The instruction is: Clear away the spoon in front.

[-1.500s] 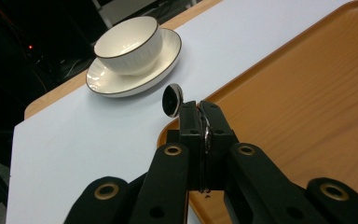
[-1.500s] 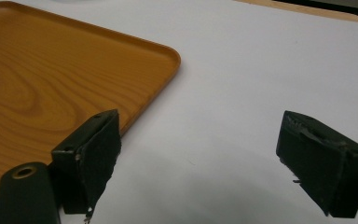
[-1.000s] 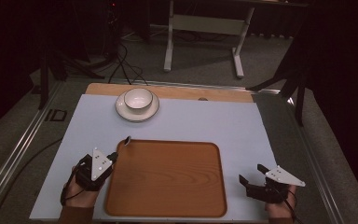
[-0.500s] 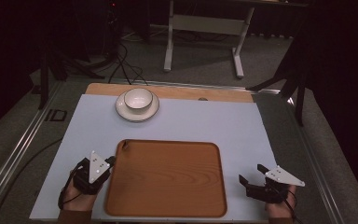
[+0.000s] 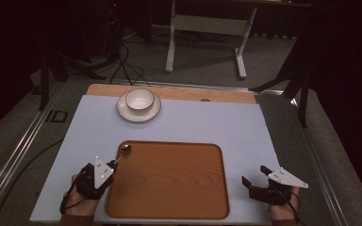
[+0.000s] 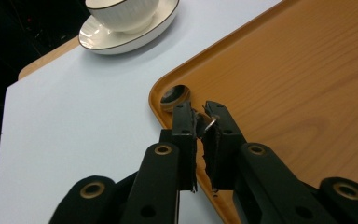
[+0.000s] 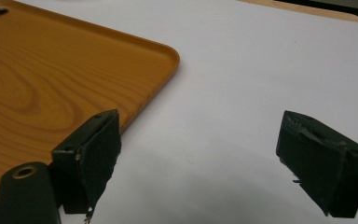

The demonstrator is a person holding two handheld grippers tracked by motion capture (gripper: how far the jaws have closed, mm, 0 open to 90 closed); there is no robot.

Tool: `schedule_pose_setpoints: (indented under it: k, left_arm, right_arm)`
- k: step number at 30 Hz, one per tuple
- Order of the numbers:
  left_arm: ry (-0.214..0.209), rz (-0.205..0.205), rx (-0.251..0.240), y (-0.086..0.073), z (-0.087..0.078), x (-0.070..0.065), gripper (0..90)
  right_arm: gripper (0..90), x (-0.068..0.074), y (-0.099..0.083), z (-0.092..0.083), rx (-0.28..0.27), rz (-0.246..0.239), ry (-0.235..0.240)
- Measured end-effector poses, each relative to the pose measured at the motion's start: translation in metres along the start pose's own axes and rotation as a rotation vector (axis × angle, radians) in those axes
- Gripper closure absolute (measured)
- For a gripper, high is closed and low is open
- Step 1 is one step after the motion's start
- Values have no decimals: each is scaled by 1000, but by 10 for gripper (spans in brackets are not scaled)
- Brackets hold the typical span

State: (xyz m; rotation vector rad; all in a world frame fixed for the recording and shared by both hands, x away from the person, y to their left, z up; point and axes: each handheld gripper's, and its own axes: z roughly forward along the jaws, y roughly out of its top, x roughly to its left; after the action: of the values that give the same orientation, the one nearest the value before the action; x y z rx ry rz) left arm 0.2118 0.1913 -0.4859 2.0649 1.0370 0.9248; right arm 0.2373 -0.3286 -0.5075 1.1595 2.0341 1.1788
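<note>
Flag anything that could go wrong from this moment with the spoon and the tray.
The left gripper pinches the spoon by the thin tip of its handle, so it could twist or slip out when moved. The spoon's bowl sits at the tray corner, close to the raised rim; dragging it outward may catch there. The right gripper is open beside the tray, not steadying it, so the tray might shift.
</note>
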Motion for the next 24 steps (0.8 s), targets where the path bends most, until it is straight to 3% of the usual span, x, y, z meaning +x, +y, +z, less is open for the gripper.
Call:
schedule_pose_setpoints:
  k: [16,24]
  left_arm:
    - [-30,-27,-31,-1,-3,-8,760]
    - [-33,-78,-67,-2,-3,0,606]
  right_arm:
    - [137,0,0,0,1,0,0]
    - [137,0,0,0,1,-1,0]
